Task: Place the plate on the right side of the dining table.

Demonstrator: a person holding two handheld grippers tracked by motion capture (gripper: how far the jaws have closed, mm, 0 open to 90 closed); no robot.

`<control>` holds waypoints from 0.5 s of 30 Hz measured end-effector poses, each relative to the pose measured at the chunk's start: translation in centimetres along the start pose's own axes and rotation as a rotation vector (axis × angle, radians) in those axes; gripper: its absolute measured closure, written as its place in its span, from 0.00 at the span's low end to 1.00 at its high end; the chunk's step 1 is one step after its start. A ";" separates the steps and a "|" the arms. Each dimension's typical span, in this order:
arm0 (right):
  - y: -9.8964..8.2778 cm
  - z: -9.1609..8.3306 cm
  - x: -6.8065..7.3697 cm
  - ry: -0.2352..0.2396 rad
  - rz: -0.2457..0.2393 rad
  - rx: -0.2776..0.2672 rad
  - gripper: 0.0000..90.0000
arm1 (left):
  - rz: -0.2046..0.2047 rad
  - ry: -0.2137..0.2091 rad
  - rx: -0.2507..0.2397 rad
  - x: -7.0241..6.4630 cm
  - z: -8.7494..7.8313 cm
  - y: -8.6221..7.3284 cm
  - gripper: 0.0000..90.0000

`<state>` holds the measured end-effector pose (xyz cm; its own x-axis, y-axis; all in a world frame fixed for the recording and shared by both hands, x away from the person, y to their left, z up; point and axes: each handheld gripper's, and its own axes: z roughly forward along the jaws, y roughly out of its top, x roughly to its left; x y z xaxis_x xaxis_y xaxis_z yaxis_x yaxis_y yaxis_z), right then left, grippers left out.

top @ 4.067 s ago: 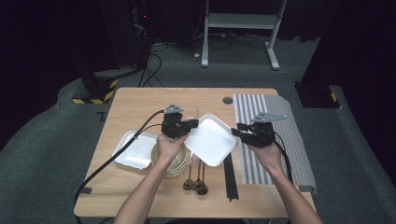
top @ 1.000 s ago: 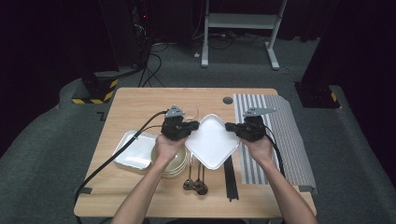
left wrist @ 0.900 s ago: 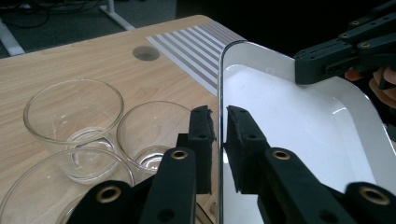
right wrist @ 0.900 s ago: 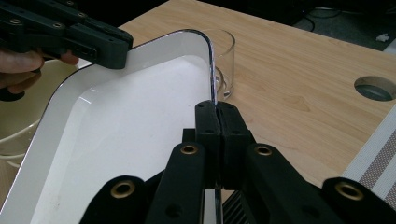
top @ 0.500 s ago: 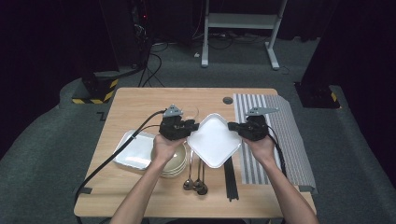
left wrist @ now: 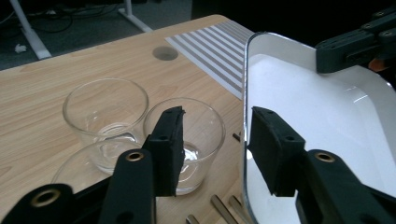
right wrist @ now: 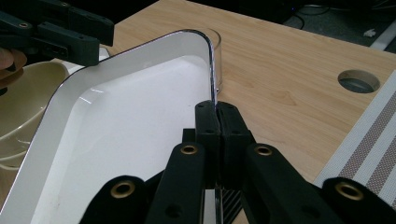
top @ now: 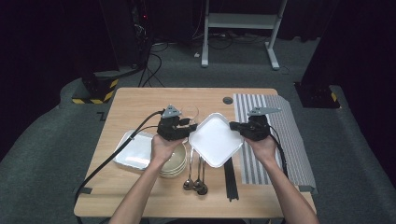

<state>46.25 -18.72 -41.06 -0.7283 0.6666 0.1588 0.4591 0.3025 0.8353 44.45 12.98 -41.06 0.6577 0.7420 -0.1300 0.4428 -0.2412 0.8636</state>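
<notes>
High view: left claw has just been opening off the tray, so right claw, clamped on its rim, could tip it onto the glasses.

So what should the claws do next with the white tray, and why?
Probably draw the left claw clear. Its jaws have just been opening and no longer pinch the white tray, whose rim sits between them. The right claw is shut on the rim, so it could then carry the tray alone, past the glass cups.
</notes>
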 end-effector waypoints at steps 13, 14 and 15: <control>0.0 -0.4 -0.1 -0.010 0.010 -0.003 0.98 | 0.039 0.076 0.011 0.3 -1.0 -0.2 0.51; -0.1 -0.4 -0.1 -0.011 0.010 -0.003 0.98 | 0.039 0.081 0.009 0.4 -1.1 -0.2 0.50; -0.1 -0.4 -0.2 -0.013 0.010 -0.004 0.98 | 0.036 0.082 0.007 0.5 -1.2 -0.2 0.50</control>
<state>46.12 -19.13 -40.92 -0.7173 0.6780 0.1604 0.4643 0.2935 0.8356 43.95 14.12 -40.77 0.6217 0.7811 -0.0580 0.4238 -0.2731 0.8636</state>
